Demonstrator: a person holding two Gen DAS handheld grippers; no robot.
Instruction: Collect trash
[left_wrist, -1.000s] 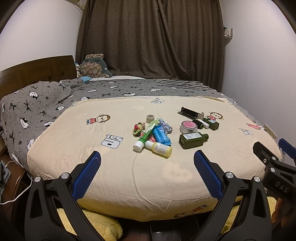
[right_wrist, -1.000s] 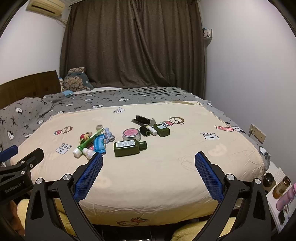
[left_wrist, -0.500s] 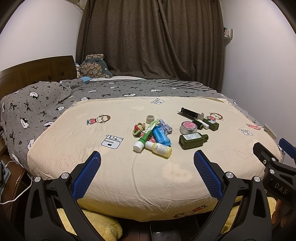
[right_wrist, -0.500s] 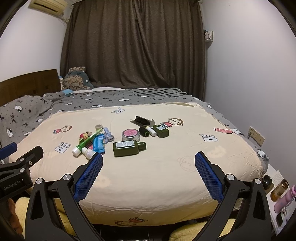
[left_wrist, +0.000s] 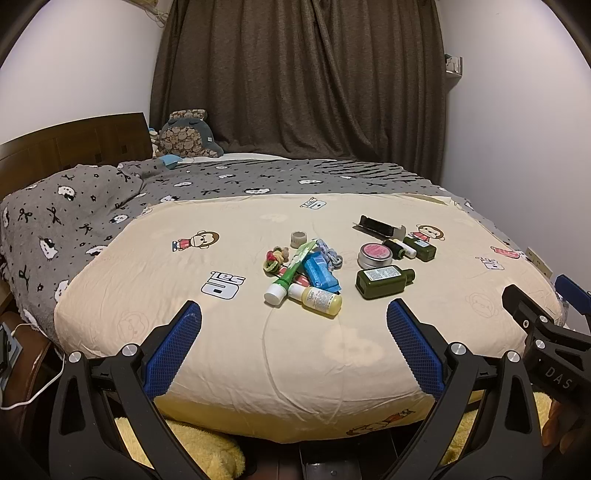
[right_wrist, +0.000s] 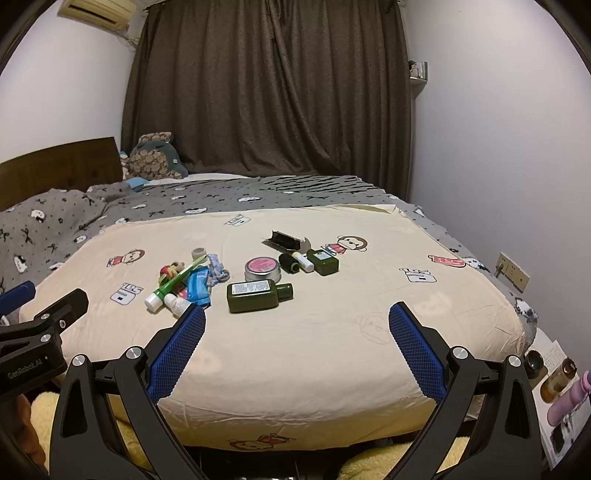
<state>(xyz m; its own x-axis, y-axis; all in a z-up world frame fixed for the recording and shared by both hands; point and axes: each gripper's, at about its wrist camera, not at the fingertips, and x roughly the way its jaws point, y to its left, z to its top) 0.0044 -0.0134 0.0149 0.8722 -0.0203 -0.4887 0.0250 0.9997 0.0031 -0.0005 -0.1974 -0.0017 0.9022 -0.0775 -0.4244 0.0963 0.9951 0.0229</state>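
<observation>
Both grippers (left_wrist: 293, 314) (right_wrist: 297, 317) gape, empty, before bed (left_wrist: 332, 350).

A home bedroom: a bed (left_wrist: 332, 354) with cartoon-print cream cover, wooden headboard (left_wrist: 74, 144), stuffed toy (left_wrist: 188, 133), dark drawn curtains (left_wrist: 295, 81) and wall air conditioner (right_wrist: 98, 11).

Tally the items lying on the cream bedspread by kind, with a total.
Dark green bottles: 3 (large, small square, small round)
Tubes: 3 (green, blue, pink)
Yellow bottle: 1
Pink-lidded tin: 1
Black box: 1
Tape roll: 1
Hair ties, bunch: 1
Blue cord: 1
Total: 12
</observation>
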